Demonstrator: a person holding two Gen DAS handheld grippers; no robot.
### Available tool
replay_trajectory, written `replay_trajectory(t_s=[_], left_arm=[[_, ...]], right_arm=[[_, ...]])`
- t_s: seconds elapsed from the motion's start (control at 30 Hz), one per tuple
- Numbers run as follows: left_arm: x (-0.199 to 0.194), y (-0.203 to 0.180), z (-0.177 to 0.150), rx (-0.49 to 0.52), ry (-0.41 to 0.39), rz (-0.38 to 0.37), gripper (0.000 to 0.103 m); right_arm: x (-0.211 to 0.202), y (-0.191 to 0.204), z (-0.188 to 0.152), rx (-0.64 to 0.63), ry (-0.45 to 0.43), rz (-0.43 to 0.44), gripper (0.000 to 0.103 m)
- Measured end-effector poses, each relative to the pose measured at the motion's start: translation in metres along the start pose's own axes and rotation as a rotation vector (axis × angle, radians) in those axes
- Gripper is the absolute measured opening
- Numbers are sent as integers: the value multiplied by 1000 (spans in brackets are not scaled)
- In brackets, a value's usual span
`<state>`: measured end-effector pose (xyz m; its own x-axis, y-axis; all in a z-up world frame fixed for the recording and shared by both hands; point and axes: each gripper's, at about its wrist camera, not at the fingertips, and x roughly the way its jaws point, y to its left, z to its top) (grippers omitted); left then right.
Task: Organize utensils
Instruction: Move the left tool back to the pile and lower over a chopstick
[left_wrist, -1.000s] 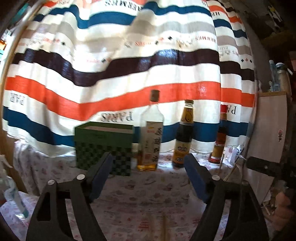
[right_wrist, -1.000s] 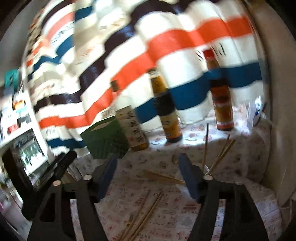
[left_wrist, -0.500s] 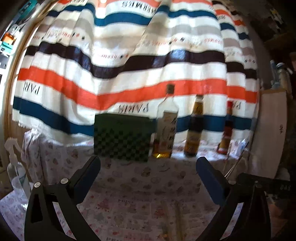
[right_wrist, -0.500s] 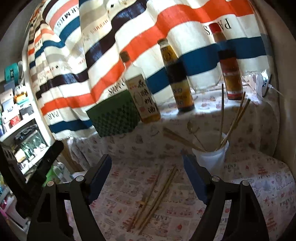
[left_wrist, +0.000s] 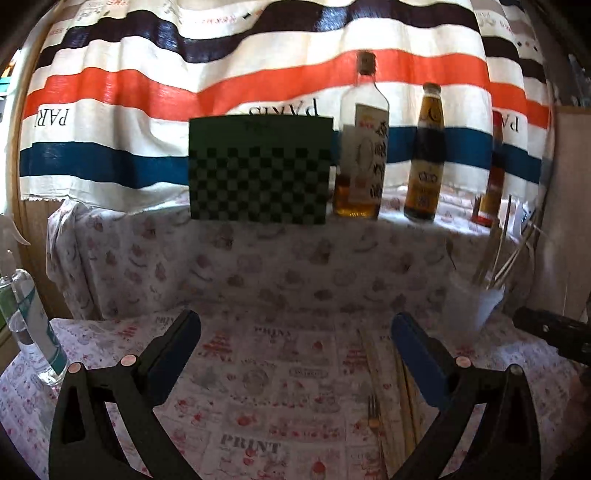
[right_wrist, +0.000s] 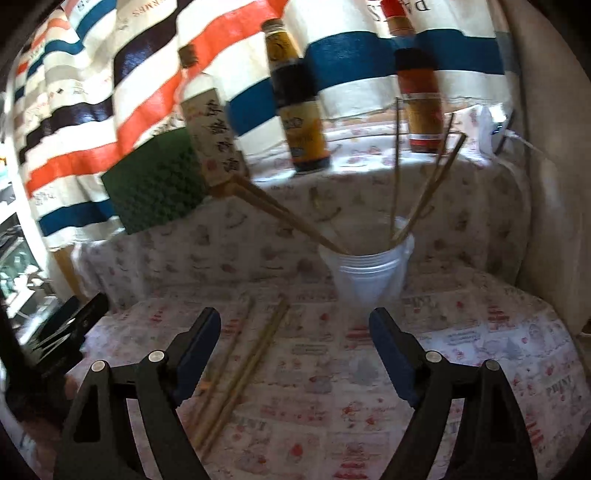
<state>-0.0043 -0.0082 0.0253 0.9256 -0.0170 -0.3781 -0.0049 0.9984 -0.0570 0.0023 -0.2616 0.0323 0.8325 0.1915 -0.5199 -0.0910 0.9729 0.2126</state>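
Note:
Several wooden chopsticks (right_wrist: 251, 362) lie loose on the printed tablecloth, just ahead of my right gripper's left finger. A white plastic cup (right_wrist: 369, 273) behind them holds several more chopsticks, leaning outward. My right gripper (right_wrist: 295, 326) hovers low over the cloth, open and empty. In the left wrist view the same loose chopsticks (left_wrist: 402, 387) and a small fork (left_wrist: 373, 410) lie near the right finger. The cup (left_wrist: 474, 302) stands at the right. My left gripper (left_wrist: 295, 334) is wide open with nothing between its fingers.
A green checkered box (left_wrist: 258, 170) and three sauce bottles (left_wrist: 362, 155) stand on a raised ledge under a striped curtain. A clear spray bottle (left_wrist: 29, 321) stands at the table's left edge. A pale wall (right_wrist: 546, 184) closes the right side.
Both grippers have sunk toward the table and tipped downward. The left jaws have spread wider. The loose chopsticks and the cup now sit closer in both views.

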Motion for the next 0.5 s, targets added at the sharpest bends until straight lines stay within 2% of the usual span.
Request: replay_trajectory(t_s=[0.13,0.3,0.4,0.5], left_arm=[[10,-2,-4,-19,63,-29,102],[25,0,-11,-42,149,-51,102],[43,-3,-17,11,250,3,102],[56,0,-23,-3,324,-23,102]], right_arm=[[8,-2,-2,-21,-8,-72,84],[13,-5,-3,6,29,-45,85],[14,-2,-5,-12,30,-58,85],[19,0,-8,-3,53,-47,85]])
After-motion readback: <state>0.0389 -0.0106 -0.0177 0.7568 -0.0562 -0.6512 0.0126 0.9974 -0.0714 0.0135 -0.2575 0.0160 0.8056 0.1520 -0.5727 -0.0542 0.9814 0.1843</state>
